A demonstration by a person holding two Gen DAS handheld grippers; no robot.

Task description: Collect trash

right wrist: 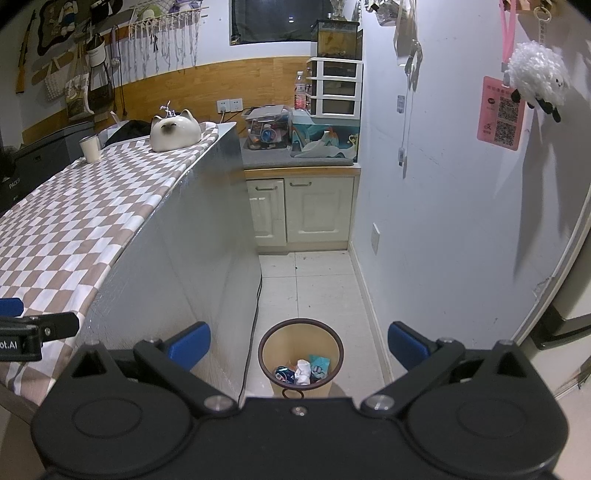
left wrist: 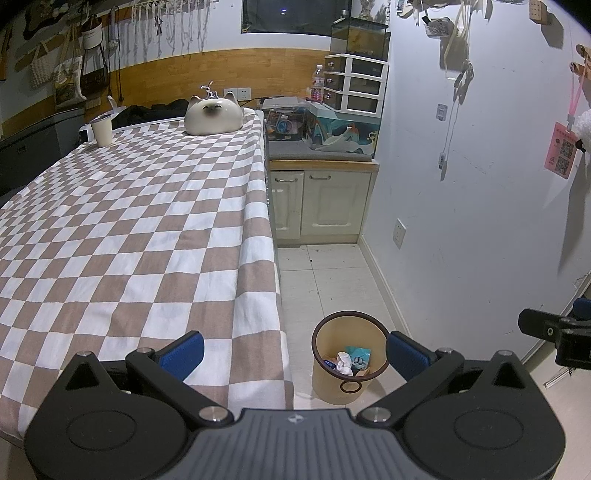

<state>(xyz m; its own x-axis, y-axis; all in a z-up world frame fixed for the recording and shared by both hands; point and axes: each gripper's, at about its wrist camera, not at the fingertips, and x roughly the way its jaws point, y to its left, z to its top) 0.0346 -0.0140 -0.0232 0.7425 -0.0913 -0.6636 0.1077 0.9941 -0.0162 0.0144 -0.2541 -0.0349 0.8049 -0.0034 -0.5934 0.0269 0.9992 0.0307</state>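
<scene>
Both wide apart, holding nothing: left gripper (left wrist: pixel 294 352), right gripper (right wrist: pixel 299 343). Possibly 1 leftover: cream paper cup (left wrist: pixel 101 130) at checkered table's (left wrist: pixel 147 221) far-left corner. Risk: tipping, spilling contents if pinched high.

You face a white tiled floor (right wrist: pixel 314 291), cream cabinet doors (right wrist: pixel 299 210) beneath a wood-trimmed worktop, white walls (right wrist: pixel 443 221) and a dark window (right wrist: pixel 269 20).
</scene>
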